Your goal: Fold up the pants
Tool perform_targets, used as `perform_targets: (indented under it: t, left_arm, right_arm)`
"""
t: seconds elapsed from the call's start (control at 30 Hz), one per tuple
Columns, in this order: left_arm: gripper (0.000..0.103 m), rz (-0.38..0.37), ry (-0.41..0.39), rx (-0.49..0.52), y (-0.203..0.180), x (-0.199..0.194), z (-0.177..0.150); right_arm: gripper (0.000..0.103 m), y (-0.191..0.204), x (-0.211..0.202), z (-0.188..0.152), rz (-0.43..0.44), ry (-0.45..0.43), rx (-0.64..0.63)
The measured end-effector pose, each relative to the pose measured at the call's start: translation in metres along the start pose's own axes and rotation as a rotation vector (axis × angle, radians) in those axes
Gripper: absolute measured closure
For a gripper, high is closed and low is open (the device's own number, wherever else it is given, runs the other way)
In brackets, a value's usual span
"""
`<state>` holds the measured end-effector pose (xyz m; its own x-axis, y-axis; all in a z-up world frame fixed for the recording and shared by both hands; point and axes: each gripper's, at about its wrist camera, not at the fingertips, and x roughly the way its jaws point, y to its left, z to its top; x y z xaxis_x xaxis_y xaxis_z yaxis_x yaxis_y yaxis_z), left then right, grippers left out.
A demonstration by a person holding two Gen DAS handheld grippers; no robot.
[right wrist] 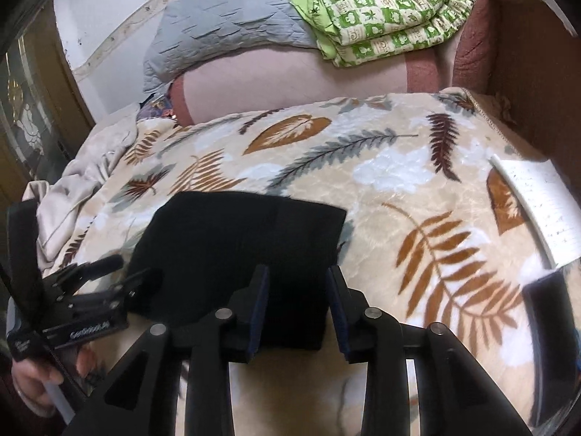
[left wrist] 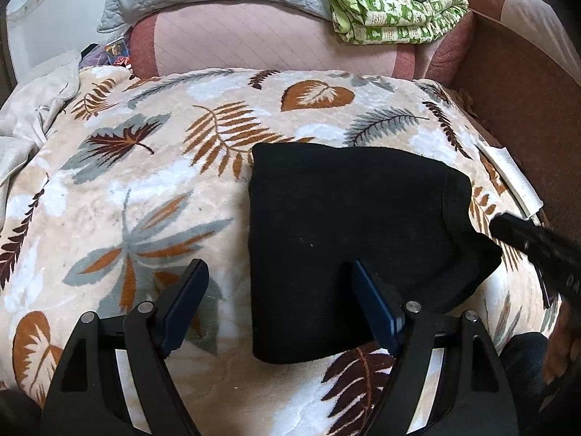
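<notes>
Your left tool [left wrist: 277,296] hangs spread wide over the near left edge of the folded black pants [left wrist: 348,239], gripping nothing. Your right tool [right wrist: 297,298] sits parted above their near right side, empty too. The pants lie on a leaf-print blanket [left wrist: 145,167]; beyond, a green quilt [left wrist: 395,7] tops the sofa back.

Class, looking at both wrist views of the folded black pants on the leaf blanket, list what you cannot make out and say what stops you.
1. Left wrist view: the near edge of the black pants is partly hidden behind the left tool.
2. Left wrist view: the right tool is motion-blurred and cut off by the frame edge.
3. Right wrist view: writing on the white paper is too small to read.
4. Either view: the folded layers are hidden beneath the top layer.
</notes>
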<state>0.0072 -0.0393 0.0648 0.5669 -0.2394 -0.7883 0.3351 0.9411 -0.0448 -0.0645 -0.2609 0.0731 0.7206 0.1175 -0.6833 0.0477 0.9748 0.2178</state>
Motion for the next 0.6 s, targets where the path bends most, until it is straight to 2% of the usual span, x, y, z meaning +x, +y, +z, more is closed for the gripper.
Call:
perform_targets:
  t: [0.17, 0.27, 0.37, 0.53, 0.6]
  left_arm:
    - [0.022, -0.004, 0.015, 0.023, -0.004, 0.001, -0.003]
    - [0.022, -0.021, 0.021, 0.006, 0.001, -0.001, -0.004]
    - [0.022, -0.025, 0.016, -0.006, 0.008, -0.003, -0.001]
    - [0.022, -0.047, 0.021, -0.034, 0.021, 0.001, 0.012]
    - [0.021, -0.075, 0.017, -0.053, 0.025, 0.003, 0.018]
  right_arm:
    - [0.068, 0.000, 0.026, -0.017, -0.047, 0.113, -0.018]
    - [0.065, -0.011, 0.020, -0.018, -0.003, 0.093, 0.043]
    - [0.063, -0.020, 0.011, -0.013, -0.005, 0.070, 0.068]
    - [0.036, -0.037, 0.007, -0.003, 0.032, 0.034, 0.164]
    - [0.035, -0.043, 0.011, -0.001, 0.060, 0.035, 0.212]
